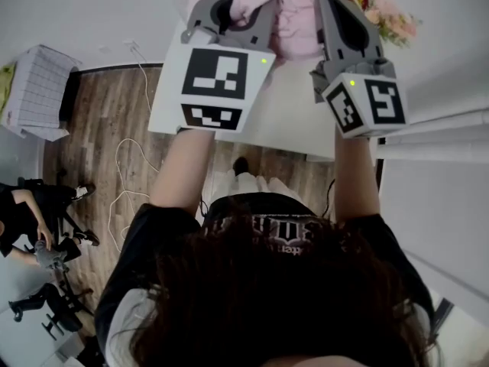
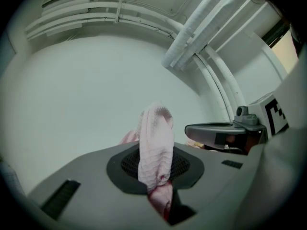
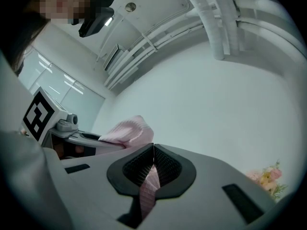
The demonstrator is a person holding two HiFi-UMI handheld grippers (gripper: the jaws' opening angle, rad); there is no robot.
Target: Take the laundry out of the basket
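My left tongs (image 1: 238,6) and right tongs (image 1: 336,10) each pinch the pink garment (image 1: 289,14), bunched between them above the white desk (image 1: 283,117). No basket in view; I judge this piece lifted out but not yet set down.

Pink waffle-textured cloth (image 2: 154,143), matt grey plastic jaws, wood-grain floor (image 1: 84,128)

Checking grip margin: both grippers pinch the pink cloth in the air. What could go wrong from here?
1. The right gripper pinches only a thin strip of the pink cloth; a tug could slip it out.
2. The left gripper holds a bunched fold, so spreading the grippers may free one end.
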